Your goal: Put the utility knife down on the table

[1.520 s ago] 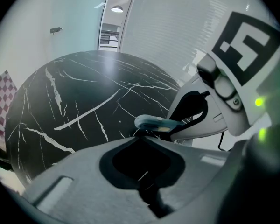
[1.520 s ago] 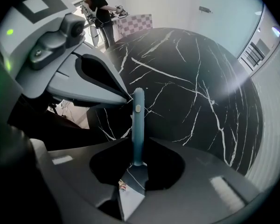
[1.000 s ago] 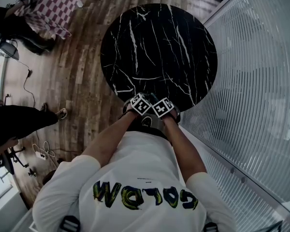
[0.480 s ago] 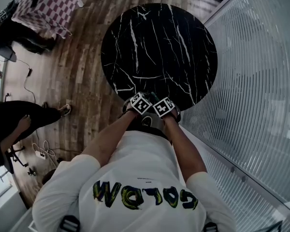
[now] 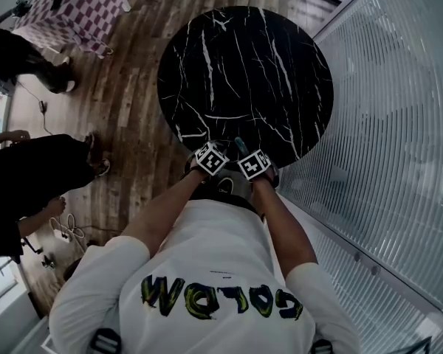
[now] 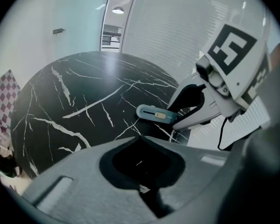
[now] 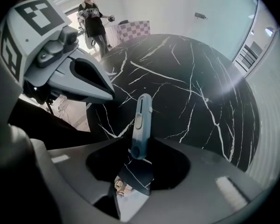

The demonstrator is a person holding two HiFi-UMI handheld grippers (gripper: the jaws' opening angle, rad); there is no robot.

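Release is my step: the right gripper (image 7: 141,147) has just been opening, its jaws now spread either side of the utility knife (image 7: 141,120), which I judge rests at the near edge of the black marble surface (image 7: 196,73). I would lift straight up, clear of the handle. My left gripper (image 6: 140,138) is pressed together, empty. No container shows.

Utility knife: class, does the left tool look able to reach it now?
Probably not cleanly: the utility knife lies at the table edge between the jaws of the right tool, which have just been opening. The left tool is close, but the right tool crowds it.
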